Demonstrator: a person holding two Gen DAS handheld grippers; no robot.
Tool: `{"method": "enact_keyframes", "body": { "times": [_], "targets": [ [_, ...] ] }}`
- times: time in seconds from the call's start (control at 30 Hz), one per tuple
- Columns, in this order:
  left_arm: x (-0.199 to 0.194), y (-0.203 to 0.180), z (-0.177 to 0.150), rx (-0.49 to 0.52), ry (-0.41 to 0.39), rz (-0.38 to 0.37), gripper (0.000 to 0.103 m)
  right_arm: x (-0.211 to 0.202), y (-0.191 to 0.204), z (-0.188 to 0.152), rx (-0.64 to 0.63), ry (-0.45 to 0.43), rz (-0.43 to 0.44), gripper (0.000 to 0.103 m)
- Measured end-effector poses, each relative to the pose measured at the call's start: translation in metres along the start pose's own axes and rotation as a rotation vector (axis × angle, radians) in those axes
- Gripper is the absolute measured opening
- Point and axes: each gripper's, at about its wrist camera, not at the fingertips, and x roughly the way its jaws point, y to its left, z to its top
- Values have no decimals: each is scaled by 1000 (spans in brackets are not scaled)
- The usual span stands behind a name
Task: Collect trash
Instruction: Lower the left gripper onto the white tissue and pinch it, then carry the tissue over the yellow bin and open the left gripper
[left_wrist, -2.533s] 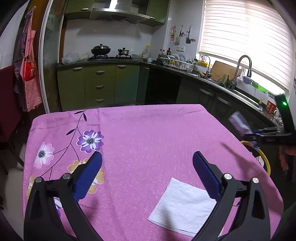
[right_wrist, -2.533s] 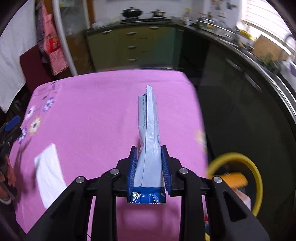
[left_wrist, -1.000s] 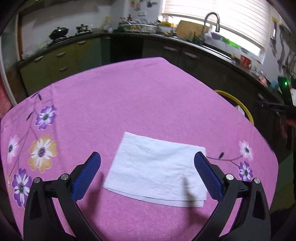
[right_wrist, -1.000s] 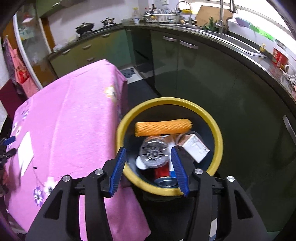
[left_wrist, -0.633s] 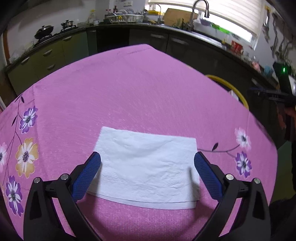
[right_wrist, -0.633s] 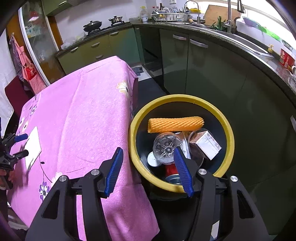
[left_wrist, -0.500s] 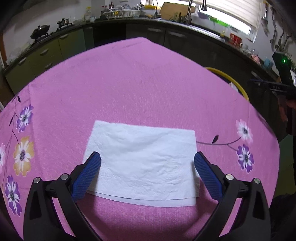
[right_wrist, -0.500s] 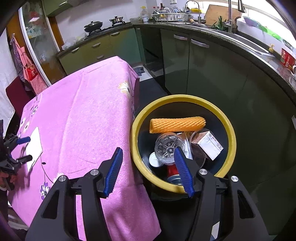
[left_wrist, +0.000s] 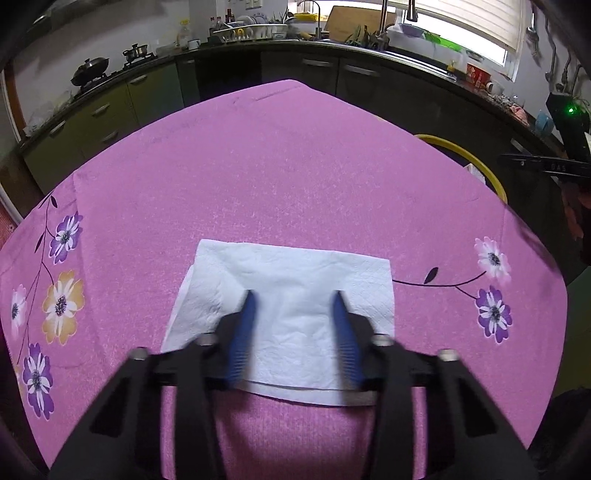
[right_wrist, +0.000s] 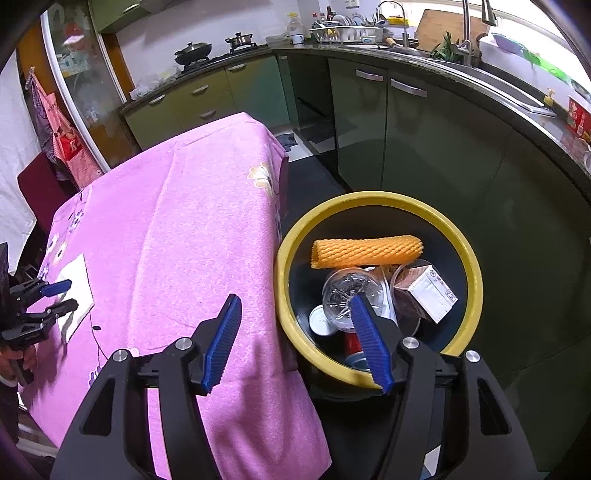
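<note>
Since the earlier left-wrist picture, the left gripper (left_wrist: 293, 295) had come down over the white napkin (left_wrist: 280, 317) and its jaws had just been closing: the blue fingers (left_wrist: 242, 332), once spread past both short edges of the paper, now stood much closer together on top of it. The napkin lay between them, flat on the pink flowered cloth of the table (left_wrist: 295, 177), with its left side lifted into a fold beside the left finger. The fingers were blurred, and whether they pressed the paper enough to hold it could not be told; the middle strip between them looked unpinched. Pointing steeply down at the sheet probably served to bunch it up from the cloth, since thin paper gives no edge to grab. The yellow rim of the bin (left_wrist: 465, 162) showed past the table's right edge.

From the right wrist, the right gripper (right_wrist: 295, 321) hung over the gap between the table and the bin (right_wrist: 474, 273), its jaws released, widening a little, and holding nothing. It had shifted only slightly in that time. Inside the bin lay an orange foam net (right_wrist: 365, 251), a clear plastic cup (right_wrist: 343, 291), a small carton (right_wrist: 432, 295) and a red can (right_wrist: 351, 341). The bin stood just beside the table's corner, likely so trash could be dropped straight off the table. At the far left edge of this view the left gripper (right_wrist: 62, 295) sat on the napkin (right_wrist: 79, 280), which remained the only trash left on the table.
</note>
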Motion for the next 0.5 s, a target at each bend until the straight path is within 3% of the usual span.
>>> {"method": "enact_keyframes", "body": {
  "times": [0.07, 0.17, 0.5],
  "targets": [
    [-1, 2, 0, -14, 2, -10, 12, 0, 1, 0, -3, -1, 5, 61],
    [-1, 5, -1, -38, 4, -28, 3, -1, 3, 0, -6, -3, 11, 61],
    [-28, -5, 11, -28, -46, -56, 1, -11, 1, 1, 2, -23, 13, 62]
  ]
}}
